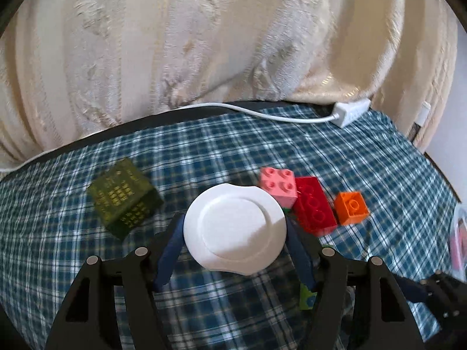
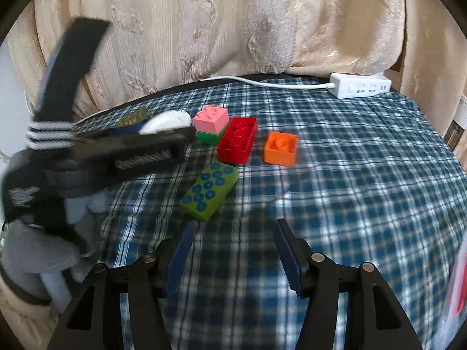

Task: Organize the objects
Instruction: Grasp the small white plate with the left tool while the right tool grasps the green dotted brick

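Note:
My left gripper [image 1: 235, 229] is shut on a round white lid [image 1: 235, 229] and holds it above the checked cloth. It shows from the side in the right wrist view [image 2: 151, 140], with the white lid [image 2: 166, 122] between its fingers. Beside it lie a pink brick [image 1: 278, 185] on a green brick [image 2: 208, 137], a red brick [image 1: 313, 205], an orange brick [image 1: 351, 208] and a green dotted brick [image 2: 208, 191]. My right gripper [image 2: 233, 252] is open and empty, just in front of the green dotted brick.
A dark green box [image 1: 125, 198] lies to the left of the lid. A white power strip [image 2: 360, 86] with its cable lies at the table's far edge. A cream curtain [image 2: 233, 23] hangs behind. A clear bag [image 1: 458, 233] sits at the far right.

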Tool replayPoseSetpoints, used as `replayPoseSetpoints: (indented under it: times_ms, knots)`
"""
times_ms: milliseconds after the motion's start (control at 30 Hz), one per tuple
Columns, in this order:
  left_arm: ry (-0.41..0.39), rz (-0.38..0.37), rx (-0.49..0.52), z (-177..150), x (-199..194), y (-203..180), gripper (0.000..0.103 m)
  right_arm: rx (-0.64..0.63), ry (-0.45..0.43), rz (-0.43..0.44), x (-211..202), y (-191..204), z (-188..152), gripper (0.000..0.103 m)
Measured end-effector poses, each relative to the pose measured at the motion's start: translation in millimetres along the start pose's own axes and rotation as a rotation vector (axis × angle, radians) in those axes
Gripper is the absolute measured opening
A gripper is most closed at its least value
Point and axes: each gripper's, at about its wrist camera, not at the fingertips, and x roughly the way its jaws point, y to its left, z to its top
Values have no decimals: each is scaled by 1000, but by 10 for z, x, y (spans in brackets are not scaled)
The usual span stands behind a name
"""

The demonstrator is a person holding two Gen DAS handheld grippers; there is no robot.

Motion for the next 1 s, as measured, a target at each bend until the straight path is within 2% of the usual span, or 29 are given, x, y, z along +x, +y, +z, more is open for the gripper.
replayPoseSetpoints:
  times_ms: [367, 633, 767, 1000]
  knots:
    - [17, 47, -87, 57, -30, 207, 68, 35, 2, 39, 264, 92, 265, 60]
    - [13, 57, -125, 66, -65, 306, 68, -3, 15, 18, 438, 213, 347, 60]
    - [9, 55, -118, 71, -70, 284, 68, -28, 21, -16, 473, 242, 345, 47]
    - [15, 56, -116, 70, -66, 266, 68, -21, 14, -19, 436, 214, 315, 35]
